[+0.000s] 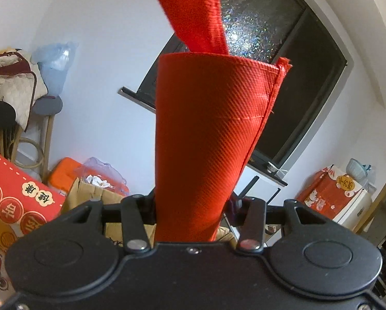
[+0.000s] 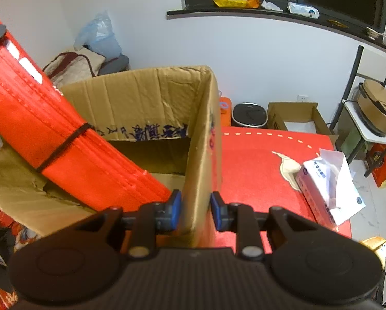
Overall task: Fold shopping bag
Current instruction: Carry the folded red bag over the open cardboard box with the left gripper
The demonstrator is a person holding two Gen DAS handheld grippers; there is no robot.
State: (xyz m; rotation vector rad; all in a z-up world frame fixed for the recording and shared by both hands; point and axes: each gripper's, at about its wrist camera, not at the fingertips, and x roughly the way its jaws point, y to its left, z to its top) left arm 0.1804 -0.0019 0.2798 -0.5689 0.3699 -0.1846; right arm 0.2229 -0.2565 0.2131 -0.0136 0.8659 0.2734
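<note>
The left gripper (image 1: 190,206) is clamped on the folded red bag (image 1: 208,129), held above the box (image 2: 151,118). The right gripper (image 2: 194,206) is pinched on the box's near wall. Folding appears finished; stowing in the box remains. The left fingertips are hidden behind fabric.

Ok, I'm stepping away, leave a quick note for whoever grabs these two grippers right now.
Left gripper: shut on the folded red shopping bag, which stands up between its fingers, handle strap rising out the top of the view.
Right gripper: shut on the side wall of the open cardboard box, steadying it.
In the box: a red bundle bound with a black band, leaning against the left side.
Done: bag looks folded into a narrow strip.
Left: probably set it into the box, then release both.
</note>
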